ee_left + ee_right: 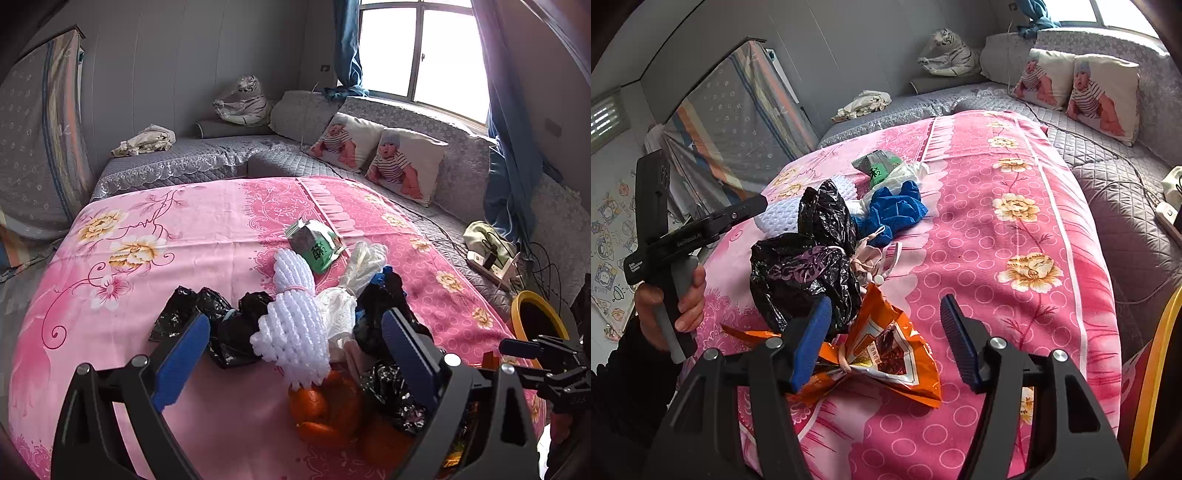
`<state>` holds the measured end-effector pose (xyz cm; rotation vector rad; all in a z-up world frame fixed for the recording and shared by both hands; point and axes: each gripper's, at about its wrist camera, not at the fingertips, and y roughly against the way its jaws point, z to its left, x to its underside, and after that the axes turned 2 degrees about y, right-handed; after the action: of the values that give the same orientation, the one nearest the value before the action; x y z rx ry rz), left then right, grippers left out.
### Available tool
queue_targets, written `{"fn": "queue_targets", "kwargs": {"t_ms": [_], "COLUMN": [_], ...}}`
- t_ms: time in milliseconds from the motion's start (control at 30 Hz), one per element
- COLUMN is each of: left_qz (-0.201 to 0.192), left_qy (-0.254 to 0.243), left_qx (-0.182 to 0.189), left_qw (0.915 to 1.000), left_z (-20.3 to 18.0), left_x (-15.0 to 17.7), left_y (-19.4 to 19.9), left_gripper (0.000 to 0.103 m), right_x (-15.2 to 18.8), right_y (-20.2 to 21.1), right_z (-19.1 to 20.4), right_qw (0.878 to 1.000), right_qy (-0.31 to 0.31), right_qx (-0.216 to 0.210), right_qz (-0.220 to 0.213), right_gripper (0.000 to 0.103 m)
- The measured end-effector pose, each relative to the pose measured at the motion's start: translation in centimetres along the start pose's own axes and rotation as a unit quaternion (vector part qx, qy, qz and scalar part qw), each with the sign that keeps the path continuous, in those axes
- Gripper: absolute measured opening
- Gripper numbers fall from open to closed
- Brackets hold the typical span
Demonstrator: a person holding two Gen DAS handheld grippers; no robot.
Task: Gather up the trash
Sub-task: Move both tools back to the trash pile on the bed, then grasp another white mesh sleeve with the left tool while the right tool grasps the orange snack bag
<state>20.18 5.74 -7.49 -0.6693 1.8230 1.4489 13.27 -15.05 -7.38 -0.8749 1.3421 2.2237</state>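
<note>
A heap of trash lies on the pink flowered bedspread [147,221]: white foam netting [295,325], black plastic bags [236,332], an orange snack wrapper [325,410], white gloves [364,266] and a green packet [314,245]. My left gripper [295,365] is open, its jaws either side of the foam netting and wrapper, just above them. In the right wrist view my right gripper [886,343] is open over the orange wrapper [886,354], next to a black bag [805,273]; a blue glove [897,210] and the green packet [877,166] lie behind.
A yellow-rimmed bin [535,317] stands at the bed's right edge, also at the right edge of the right wrist view [1156,376]. A grey quilted sofa [461,162] with two baby-print cushions [402,166] and a power strip [495,264] lie behind. A folded mattress [40,147] leans left.
</note>
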Motion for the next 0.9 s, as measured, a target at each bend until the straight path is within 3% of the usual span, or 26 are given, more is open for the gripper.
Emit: {"fn": "queue_targets", "kwargs": {"t_ms": [300,367,500,633,900], "left_qz": [0.023,0.029,0.048,0.068,0.076], "left_qy": [0.01,0.009,0.015,0.017,0.019], "left_qx": [0.007,0.007,0.008,0.008,0.004], "left_qw": [0.9997,0.9995,0.9987,0.9975,0.9969], "left_z": [0.8,0.9,1.2,1.3,1.1], "left_x": [-0.7,-0.9,-0.8,-0.4,0.0], "left_y": [-2.7,-3.4,-4.9,-6.2,-7.0], "left_gripper": [0.089,0.085,0.077,0.055,0.034], "right_x": [0.0,0.0,0.2,0.4,0.2], "right_y": [-1.4,-1.8,-2.7,-3.5,-4.2], "right_z": [-0.5,-0.6,-0.8,-0.7,-0.1], "right_qw": [1.0,0.999,0.999,0.998,0.997], "right_qy": [-0.016,-0.02,-0.025,-0.026,-0.021], "right_qx": [-0.019,-0.023,-0.029,-0.038,-0.054], "right_qz": [0.018,0.024,0.036,0.048,0.057], "right_gripper": [0.056,0.051,0.05,0.047,0.032]}}
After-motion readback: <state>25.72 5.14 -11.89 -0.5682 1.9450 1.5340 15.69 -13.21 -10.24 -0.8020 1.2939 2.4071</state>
